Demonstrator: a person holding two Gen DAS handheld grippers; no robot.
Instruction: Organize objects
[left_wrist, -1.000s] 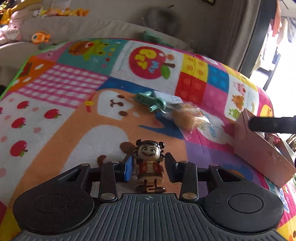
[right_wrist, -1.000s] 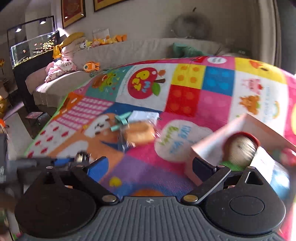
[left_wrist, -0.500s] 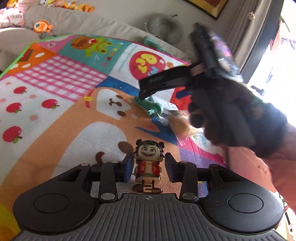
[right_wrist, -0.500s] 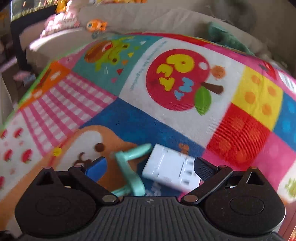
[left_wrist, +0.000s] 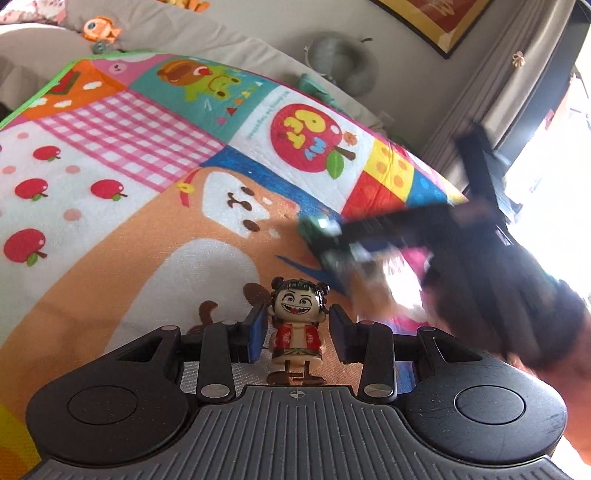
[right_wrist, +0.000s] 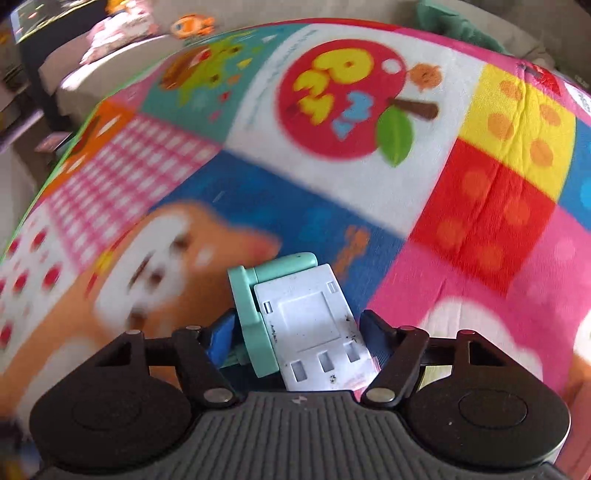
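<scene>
Left hand-held gripper (left_wrist: 295, 332) spread around a small grinning figurine (left_wrist: 295, 328), standing upright on the patchwork play mat (left_wrist: 110, 221), a gap at the right pad; contact at the left unclear. Right hand-held gripper (right_wrist: 295, 334) pinching a mint-and-white plastic clip toy (right_wrist: 295, 317), held just above the mat's blue patch. Beyond, blurred in the left view, the gloved right hand (left_wrist: 517, 295).

A grinning toy figurine (left_wrist: 295, 325) is seen upright on the patchwork play mat (left_wrist: 155, 192), between the spread fingers of the left gripper (left_wrist: 296, 334), apparently untouched. The right gripper (left_wrist: 334, 243), blurred, is seen beyond, near a mint-green object (left_wrist: 314, 226).
</scene>
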